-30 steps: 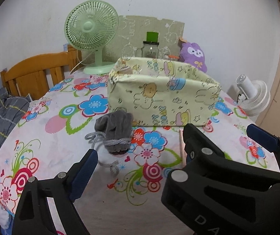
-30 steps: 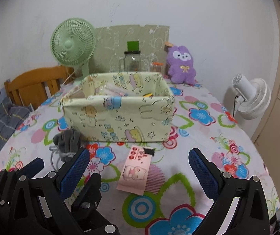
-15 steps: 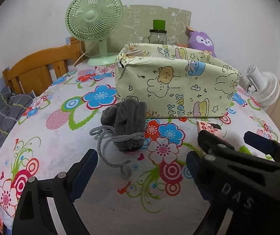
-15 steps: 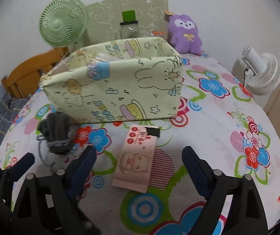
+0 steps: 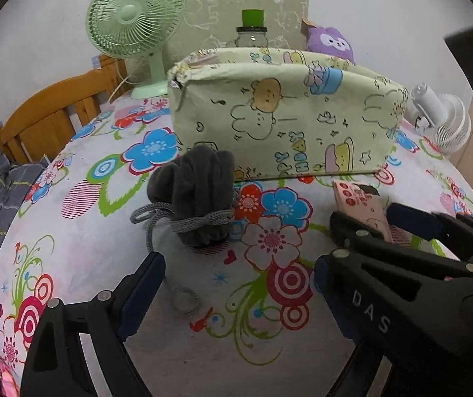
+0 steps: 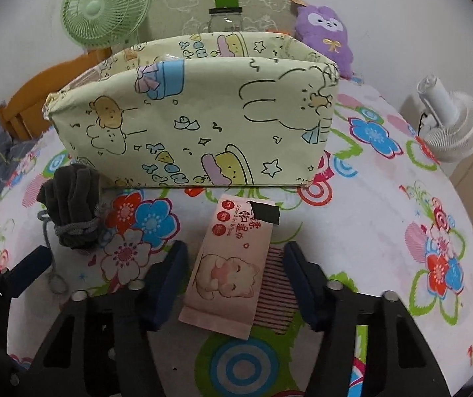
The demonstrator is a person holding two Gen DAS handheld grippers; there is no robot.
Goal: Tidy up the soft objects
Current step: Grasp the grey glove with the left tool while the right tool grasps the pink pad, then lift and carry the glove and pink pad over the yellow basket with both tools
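Between the right gripper's (image 6: 236, 284) two blue-padded fingers (image 6: 167, 284), a pink wet-wipes packet (image 6: 229, 271) is lying flat on the worktop (image 6: 385, 231). The fingers have just been closing around it, but a sliver of cloth is still showing on each side, so they are not yet pressing on it. The packet's long axis is running from the near edge of the worktop toward the storage box (image 6: 196, 119), its black-taped end pointing at the box and its cartoon-cat end lying nearest the fingers.

Toward the left edge, the left gripper (image 5: 236, 284) is hovering with its fingers (image 5: 140, 291) spread wide and released, nothing between them. Just beyond its fingertips, a grey rolled glove bundle (image 5: 196, 195) is sitting, tied with a grey cord (image 5: 157, 228) that is trailing toward the near edge. The bundle's length is pointing toward the box, its far end touching or nearly touching the box's front wall.

The worktop is wearing a white cloth with bright flowers and rings. Along its far edge a green fan (image 6: 104, 6), a glass jar with a green lid (image 6: 225, 10) and a purple plush toy (image 6: 325, 33) are standing against a pale wall. A white fan (image 6: 451, 125) is sitting off the right edge, and a wooden chair back (image 5: 51, 115) is showing past the left edge.
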